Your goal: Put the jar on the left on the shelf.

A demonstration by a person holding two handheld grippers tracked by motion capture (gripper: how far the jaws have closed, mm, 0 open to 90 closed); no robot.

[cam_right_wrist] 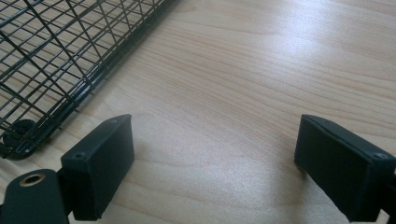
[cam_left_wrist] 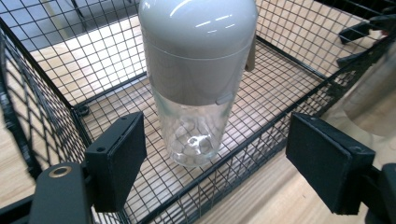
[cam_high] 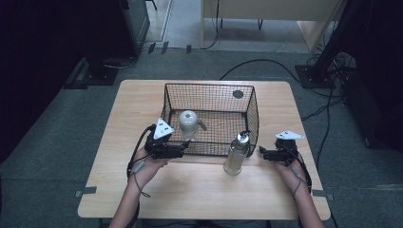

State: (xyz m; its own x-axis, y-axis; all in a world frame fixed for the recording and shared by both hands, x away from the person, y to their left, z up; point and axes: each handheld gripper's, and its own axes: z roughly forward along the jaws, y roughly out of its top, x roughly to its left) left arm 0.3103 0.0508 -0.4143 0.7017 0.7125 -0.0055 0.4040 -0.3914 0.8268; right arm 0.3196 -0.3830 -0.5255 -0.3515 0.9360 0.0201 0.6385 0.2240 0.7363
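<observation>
On the pale wooden table (cam_high: 142, 190) we judge the job half done: the grey-capped bottle (cam_high: 187, 124) stands in the wire basket (cam_high: 252, 114) at nine o'clock, the metal-capped bottle (cam_high: 236, 154) waits outside at five o'clock, and our left gripper (cam_high: 183, 149) and right gripper (cam_high: 262, 153) gape empty.

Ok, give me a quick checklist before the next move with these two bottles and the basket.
1. Left claw open: ok.
2. Right claw open, nothing between its jaws: ok.
3. Grey-capped clear plastic bottle upright inside the black wire mesh basket: ok.
4. Left claw free of that bottle: ok, not gripping.
5. Clear bottle with silver cap upright on the light wooden table, outside the basket: ok.
6. Bottle contents: cannot tell.
</observation>
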